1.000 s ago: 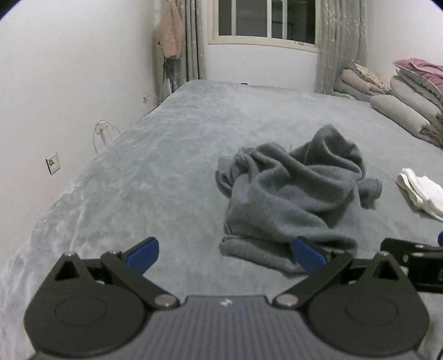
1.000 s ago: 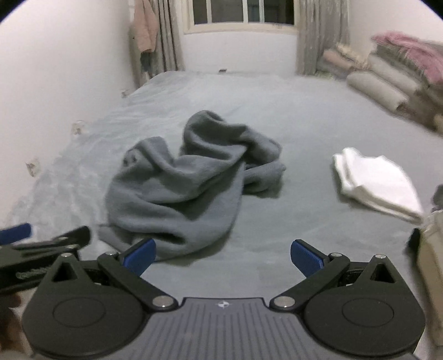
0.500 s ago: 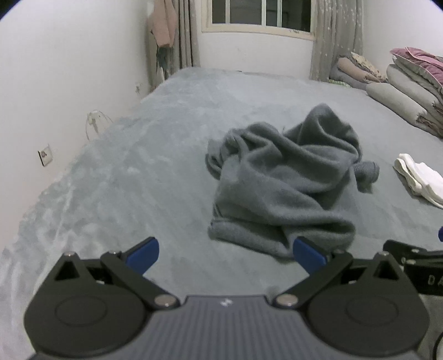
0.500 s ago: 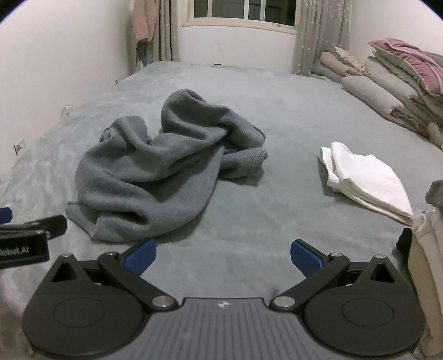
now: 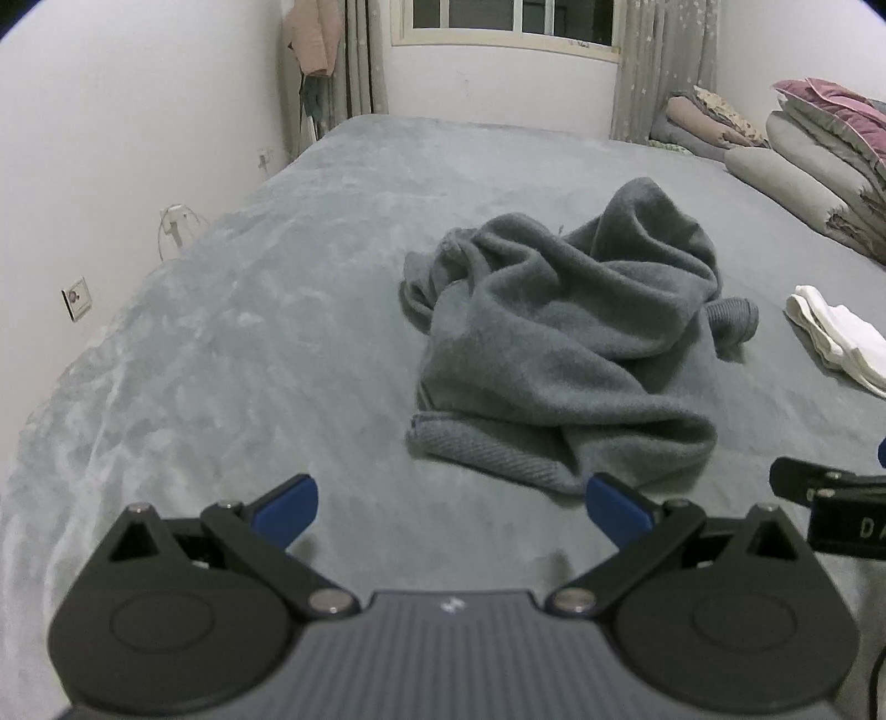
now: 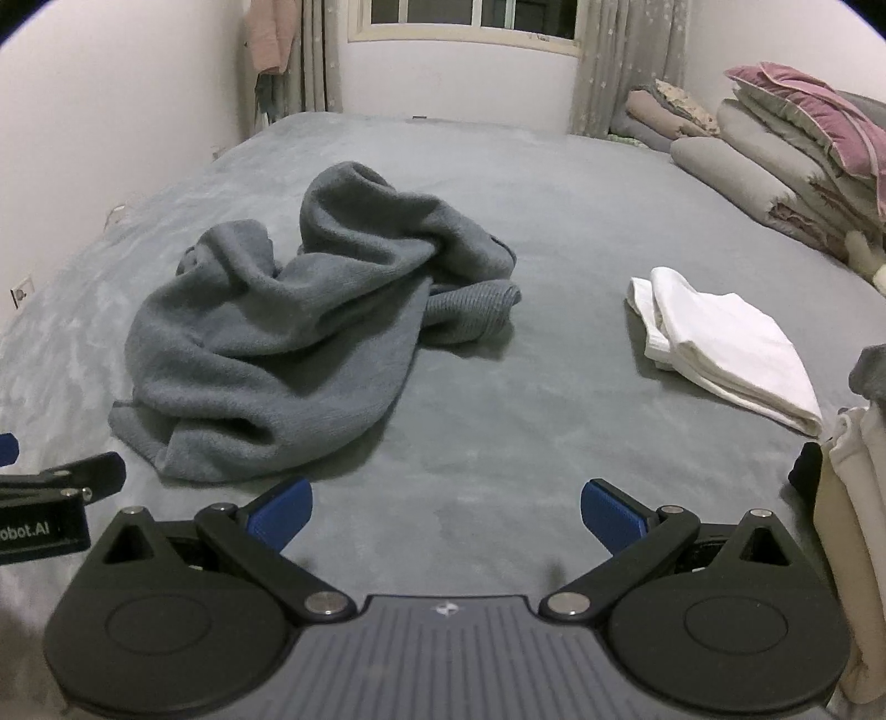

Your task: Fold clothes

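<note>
Lying crumpled in a heap mid-bed (image 6: 554, 183), the grey sweater (image 6: 288, 332) still wants folding, while a white garment (image 6: 725, 343) sits folded to its right; left gripper (image 5: 451, 507) and right gripper (image 6: 446, 507) hover spread and empty.

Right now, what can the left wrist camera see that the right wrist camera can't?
Only the left wrist view shows the looped white cable against the wall. Only the right wrist view shows the cream clothes pile at the near right edge, and the whole of the folded white garment, which the left view cuts off. Both show the crumpled grey sweater on the bed, the window, the stacked quilts, and each other: left gripper and right gripper, jaws open and empty.
</note>
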A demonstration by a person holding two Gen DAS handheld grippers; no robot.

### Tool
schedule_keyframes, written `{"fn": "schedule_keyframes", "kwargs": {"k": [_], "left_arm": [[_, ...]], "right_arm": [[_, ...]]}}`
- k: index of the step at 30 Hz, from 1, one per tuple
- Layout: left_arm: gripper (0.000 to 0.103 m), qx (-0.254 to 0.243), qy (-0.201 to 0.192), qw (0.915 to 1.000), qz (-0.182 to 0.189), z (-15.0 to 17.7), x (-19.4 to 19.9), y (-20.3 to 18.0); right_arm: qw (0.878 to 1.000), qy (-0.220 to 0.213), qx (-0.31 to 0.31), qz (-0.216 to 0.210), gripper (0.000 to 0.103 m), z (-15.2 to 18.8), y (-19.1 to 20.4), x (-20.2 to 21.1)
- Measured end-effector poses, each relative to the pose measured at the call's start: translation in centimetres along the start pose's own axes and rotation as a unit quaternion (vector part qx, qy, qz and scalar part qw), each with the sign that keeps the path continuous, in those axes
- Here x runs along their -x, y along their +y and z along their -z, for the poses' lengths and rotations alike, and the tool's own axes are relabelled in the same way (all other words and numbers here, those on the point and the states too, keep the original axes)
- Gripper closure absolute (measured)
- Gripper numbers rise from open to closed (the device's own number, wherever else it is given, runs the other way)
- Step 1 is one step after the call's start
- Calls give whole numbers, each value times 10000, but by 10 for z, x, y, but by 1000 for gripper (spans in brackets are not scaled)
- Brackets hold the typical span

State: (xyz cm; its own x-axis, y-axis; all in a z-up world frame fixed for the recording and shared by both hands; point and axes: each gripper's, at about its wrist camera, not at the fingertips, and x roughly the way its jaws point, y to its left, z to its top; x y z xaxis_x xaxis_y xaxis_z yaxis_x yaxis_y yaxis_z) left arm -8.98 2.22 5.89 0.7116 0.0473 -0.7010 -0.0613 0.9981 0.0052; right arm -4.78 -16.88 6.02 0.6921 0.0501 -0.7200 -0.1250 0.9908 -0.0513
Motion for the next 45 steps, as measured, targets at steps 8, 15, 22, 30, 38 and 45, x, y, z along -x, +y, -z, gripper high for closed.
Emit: {"fn": "schedule_keyframes", "kwargs": {"k": [8, 15, 22, 30, 38, 45], "left_arm": [[0, -33, -65, 9999, -76, -1, 0, -1], [0, -73, -61, 9999, -84, 0, -1, -2], [0, -119, -81, 9997, -175, -1, -5, -4], [0, -29, -158, 9999, -37, -24, -18, -4], [0, -125, -167, 9998, 16, -69, -53, -13], [0, -413, -214, 9989, 85, -60, -86, -4]], "right_arm": [[9999, 35, 90, -45, 0, 6, -1, -5], [9999, -21, 151, 42, 0, 38, 28, 11], [9995, -259, 108, 117, 0, 104, 97, 53], [9995, -186, -207, -132, 4, 71, 105, 34], [9979, -45, -524, -366, 23, 14, 92, 0], [9896, 303, -291, -1374, 38, 30, 130, -36]]}}
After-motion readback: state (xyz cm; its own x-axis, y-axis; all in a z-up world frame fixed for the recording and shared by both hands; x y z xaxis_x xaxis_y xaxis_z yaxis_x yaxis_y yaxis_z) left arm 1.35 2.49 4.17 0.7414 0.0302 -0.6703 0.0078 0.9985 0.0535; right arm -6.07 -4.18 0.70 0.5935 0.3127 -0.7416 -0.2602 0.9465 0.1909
